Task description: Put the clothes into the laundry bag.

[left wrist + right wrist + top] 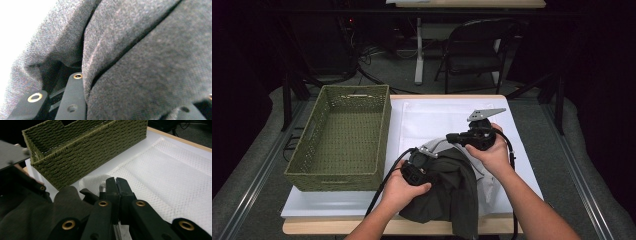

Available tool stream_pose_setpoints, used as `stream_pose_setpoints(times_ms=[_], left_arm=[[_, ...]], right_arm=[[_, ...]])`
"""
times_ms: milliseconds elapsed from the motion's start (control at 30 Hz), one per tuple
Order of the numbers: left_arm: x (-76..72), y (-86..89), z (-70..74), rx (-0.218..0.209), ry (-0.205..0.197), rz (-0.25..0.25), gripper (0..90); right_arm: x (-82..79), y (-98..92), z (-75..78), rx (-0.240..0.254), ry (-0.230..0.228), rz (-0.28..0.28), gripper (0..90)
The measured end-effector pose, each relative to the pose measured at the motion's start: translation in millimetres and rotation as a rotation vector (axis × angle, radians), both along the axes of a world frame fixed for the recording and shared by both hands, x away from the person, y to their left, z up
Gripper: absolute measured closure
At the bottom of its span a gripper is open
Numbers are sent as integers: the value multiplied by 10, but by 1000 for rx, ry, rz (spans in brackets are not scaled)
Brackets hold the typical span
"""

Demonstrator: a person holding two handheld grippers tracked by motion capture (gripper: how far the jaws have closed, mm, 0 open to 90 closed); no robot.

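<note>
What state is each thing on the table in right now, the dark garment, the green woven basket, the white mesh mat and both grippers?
Dark grey-green fabric garment: bunched, folded over itself.
Green woven basket: upright, empty.
White mesh mat: flat, one corner lifted.
Left gripper: jaws around a garment fold.
Right gripper: jaws shut, white mesh beside them.

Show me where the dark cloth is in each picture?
High view: the dark cloth lies bunched at the table's near edge, between the two hands.
Left gripper view: its grey weave folds close over the black jaws.
Right gripper view: it sits bottom left, beside the shut jaws.
Shared landmark: the green woven basket in the high and right gripper views.
</note>
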State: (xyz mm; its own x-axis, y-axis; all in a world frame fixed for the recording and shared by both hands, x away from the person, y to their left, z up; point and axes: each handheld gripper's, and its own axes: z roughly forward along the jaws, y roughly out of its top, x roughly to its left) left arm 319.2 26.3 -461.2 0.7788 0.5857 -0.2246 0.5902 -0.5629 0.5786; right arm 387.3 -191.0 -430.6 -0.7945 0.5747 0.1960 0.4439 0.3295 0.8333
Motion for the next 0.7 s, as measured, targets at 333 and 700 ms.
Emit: stream_pose_setpoints(times_ms=[333,700], left_arm=[[51,134,15,30,-24,74,650],[44,17,-2,43,-25,55,648]], right_arm=[[-117,-71,94,25,-8,10,894],[-229,-67,157,51,-25,26,894]])
